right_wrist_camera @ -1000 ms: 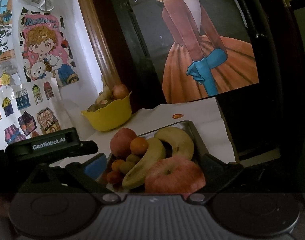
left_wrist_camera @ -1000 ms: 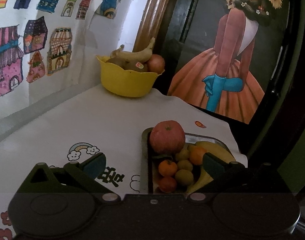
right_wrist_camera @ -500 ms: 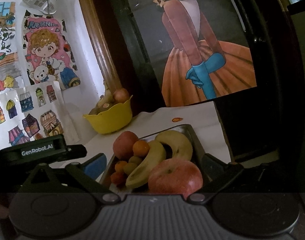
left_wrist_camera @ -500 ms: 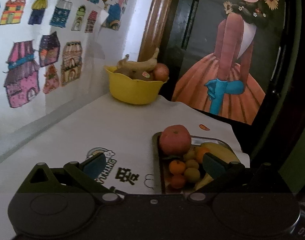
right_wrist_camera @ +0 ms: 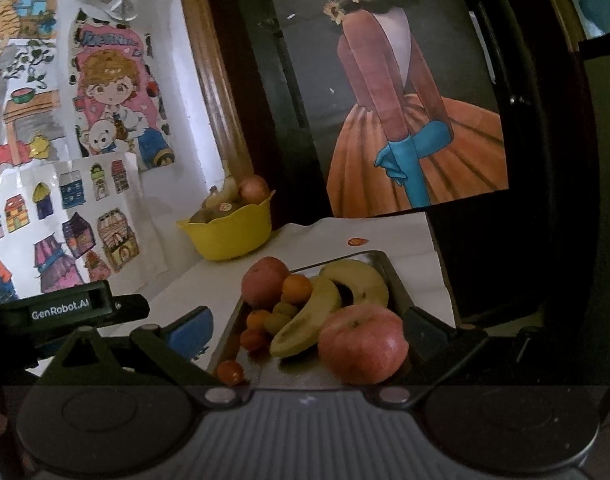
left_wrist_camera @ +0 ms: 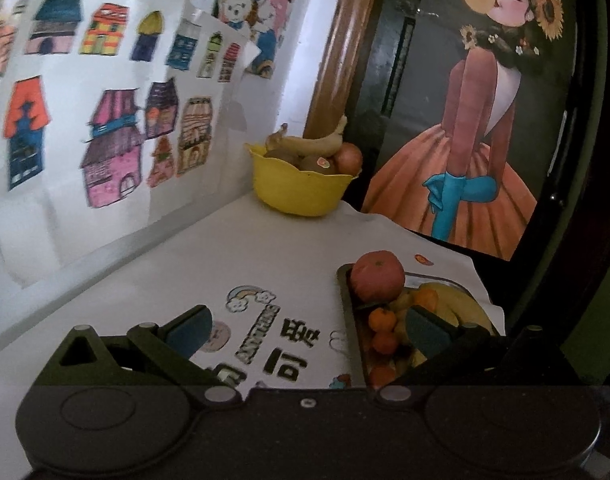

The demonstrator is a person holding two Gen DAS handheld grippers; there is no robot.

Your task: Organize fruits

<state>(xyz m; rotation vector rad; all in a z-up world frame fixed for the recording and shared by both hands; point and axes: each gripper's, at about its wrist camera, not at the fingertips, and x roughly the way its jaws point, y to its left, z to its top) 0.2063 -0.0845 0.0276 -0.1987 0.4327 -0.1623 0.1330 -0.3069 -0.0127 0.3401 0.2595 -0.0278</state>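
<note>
**Fruit waiting on the tray, both grippers empty**

Nearest the right hand-held gripper (right_wrist_camera: 307, 332), whose jaws stood spread with nothing between them, lay a large red apple (right_wrist_camera: 363, 344) at the near end of a dark metal tray (right_wrist_camera: 381, 260). By its look it would be the heaviest piece there: firm, smooth-skinned and somewhat slippery, best taken across its widest part with the jaws well apart. Beside it lay two bananas (right_wrist_camera: 311, 316), soft and easily bruised, likely safest held across the middle rather than at the tips. Small oranges (right_wrist_camera: 296, 288) and greenish fruits were heaped among them, light and round, apt to roll if nudged. One small red fruit (right_wrist_camera: 229, 372) sat at the tray's near corner. A second apple (left_wrist_camera: 378, 276) rested at the far end of the tray.

The left hand-held gripper (left_wrist_camera: 307, 330) was likewise spread and empty, hanging over the worktop (left_wrist_camera: 233, 248) just left of the tray.

The worktop carried a white printed cloth, flat and apparently dry, which might slide or wrinkle under a dragged tray. Farther back, near the wall, stood a yellow bowl (left_wrist_camera: 301, 190) already holding a banana, an apple and darker fruit, well apart from the tray. Behind it the wall bore children's drawings of houses (left_wrist_camera: 113, 148), and to the right hung a poster of a figure in an orange dress (left_wrist_camera: 461, 168).
</note>
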